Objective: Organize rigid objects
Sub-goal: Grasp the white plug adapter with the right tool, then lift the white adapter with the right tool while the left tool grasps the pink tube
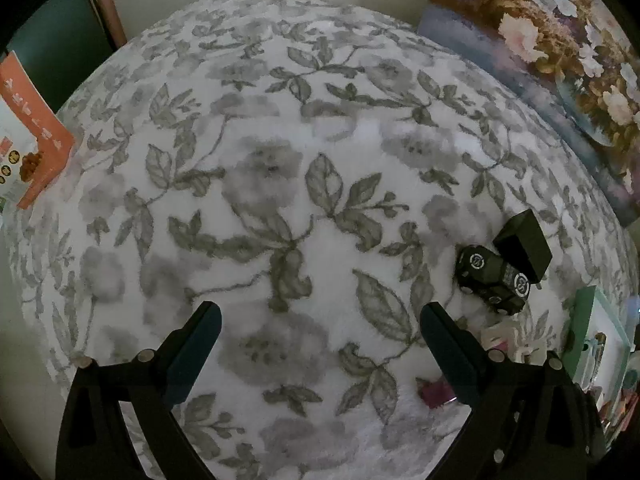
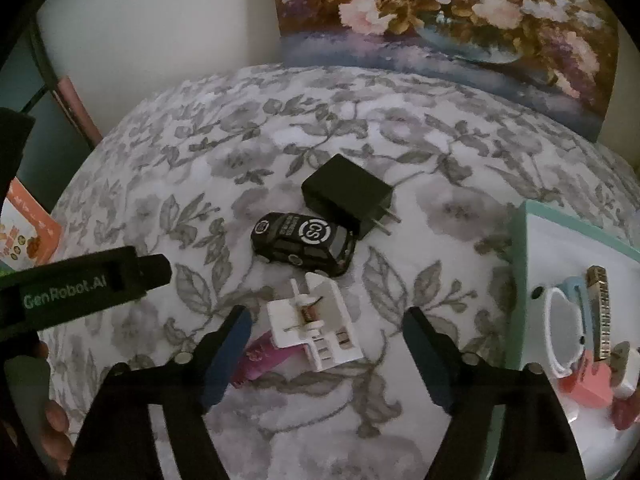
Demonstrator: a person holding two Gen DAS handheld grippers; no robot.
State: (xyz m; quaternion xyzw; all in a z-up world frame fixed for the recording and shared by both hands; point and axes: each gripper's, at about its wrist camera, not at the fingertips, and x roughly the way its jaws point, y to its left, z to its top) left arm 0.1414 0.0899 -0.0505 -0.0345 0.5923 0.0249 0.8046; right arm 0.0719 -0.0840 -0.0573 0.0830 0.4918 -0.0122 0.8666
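A black toy car (image 2: 304, 245) lies on the floral cloth next to a black plug adapter (image 2: 347, 196). A white plastic clip (image 2: 316, 322) and a pink item (image 2: 260, 360) lie just in front of my right gripper (image 2: 326, 330), which is open and empty, with the clip between its fingers. My left gripper (image 1: 320, 316) is open and empty over bare cloth; the car (image 1: 492, 278) and adapter (image 1: 524, 246) lie to its right. The left gripper's body (image 2: 92, 284) shows at the left of the right wrist view.
A mint-green tray (image 2: 520, 280) at the right holds a white-and-blue ring, a metal piece and pink items. A flower painting (image 2: 440, 12) leans at the back. An orange packet (image 1: 32, 132) lies at the left edge of the cloth (image 1: 280, 160).
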